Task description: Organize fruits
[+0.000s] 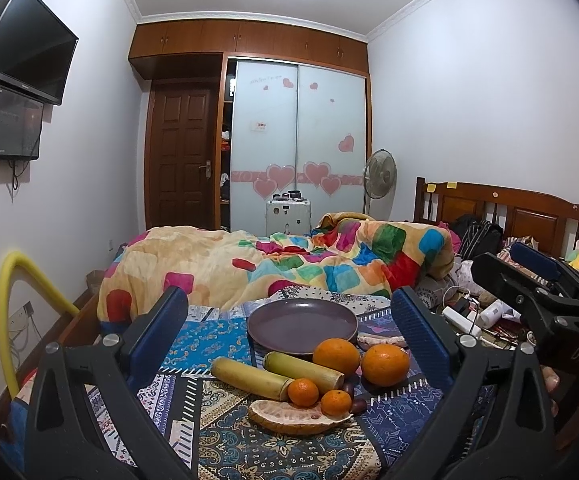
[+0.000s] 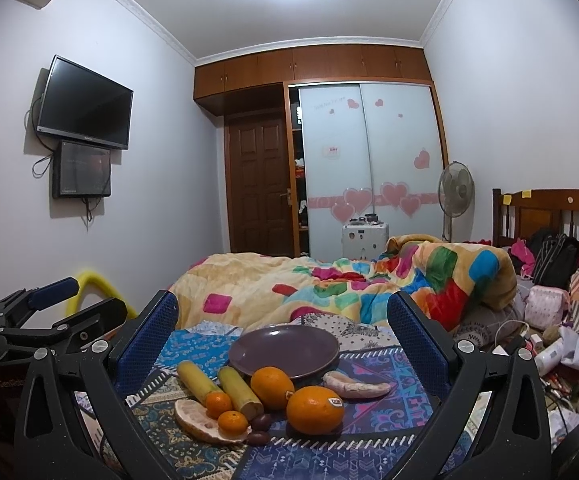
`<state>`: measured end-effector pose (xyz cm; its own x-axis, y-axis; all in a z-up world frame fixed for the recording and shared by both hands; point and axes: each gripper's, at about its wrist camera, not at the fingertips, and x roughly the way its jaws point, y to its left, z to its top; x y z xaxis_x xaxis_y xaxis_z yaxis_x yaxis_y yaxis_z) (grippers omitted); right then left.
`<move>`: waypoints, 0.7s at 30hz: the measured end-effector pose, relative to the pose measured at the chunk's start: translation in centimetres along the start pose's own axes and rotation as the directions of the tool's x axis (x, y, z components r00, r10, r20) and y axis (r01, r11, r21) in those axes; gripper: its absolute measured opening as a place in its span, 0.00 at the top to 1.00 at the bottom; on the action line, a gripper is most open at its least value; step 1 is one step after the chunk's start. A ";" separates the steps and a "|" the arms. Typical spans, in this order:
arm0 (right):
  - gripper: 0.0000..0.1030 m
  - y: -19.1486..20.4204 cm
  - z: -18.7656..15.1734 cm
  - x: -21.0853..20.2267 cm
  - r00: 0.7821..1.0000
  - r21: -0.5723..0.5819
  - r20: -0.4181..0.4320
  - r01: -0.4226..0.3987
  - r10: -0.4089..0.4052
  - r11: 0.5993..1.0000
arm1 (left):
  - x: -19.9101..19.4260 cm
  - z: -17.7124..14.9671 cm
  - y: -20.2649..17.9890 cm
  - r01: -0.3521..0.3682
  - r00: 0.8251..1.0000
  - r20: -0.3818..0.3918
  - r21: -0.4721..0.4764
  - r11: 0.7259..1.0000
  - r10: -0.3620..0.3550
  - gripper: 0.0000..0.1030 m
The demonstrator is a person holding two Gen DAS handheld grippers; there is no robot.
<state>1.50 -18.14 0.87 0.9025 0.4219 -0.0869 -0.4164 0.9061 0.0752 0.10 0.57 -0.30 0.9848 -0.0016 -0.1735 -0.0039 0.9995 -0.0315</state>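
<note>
Both claws gape empty. In the right wrist view, the stickered orange [image 2: 315,409] sits low centre, nearest the right claw [image 2: 285,344]; the empty plate [image 2: 283,350] lies beyond.

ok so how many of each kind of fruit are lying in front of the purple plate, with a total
large round oranges: 2
small round mandarins: 2
yellow-green sugarcane sticks: 2
peeled pale pomelo segments: 2
small dark reddish-brown fruits: 2
total: 10
</note>
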 end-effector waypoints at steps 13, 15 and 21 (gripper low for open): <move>0.00 -0.2 -0.2 0.2 1.000 0.006 -0.010 0.000 0.000 1.000 | 0.2 -0.3 0.0 0.006 1.000 -0.005 0.000 1.000 -0.006 0.00; 0.00 -0.2 -0.3 0.2 1.000 0.005 -0.012 0.002 -0.002 1.000 | 0.1 -0.3 -0.1 0.003 1.000 -0.004 -0.003 1.000 -0.003 0.00; 0.00 -0.3 -0.7 0.6 0.999 -0.017 -0.035 0.009 -0.010 1.000 | 1.1 -1.0 0.2 -0.002 0.999 -0.044 -0.006 1.000 0.002 0.00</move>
<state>2.03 -18.12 0.06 0.9020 0.4141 -0.1222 -0.4101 0.9102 0.0572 1.01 0.74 -1.44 0.9762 -0.0013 -0.2170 -0.0070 0.9993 -0.0375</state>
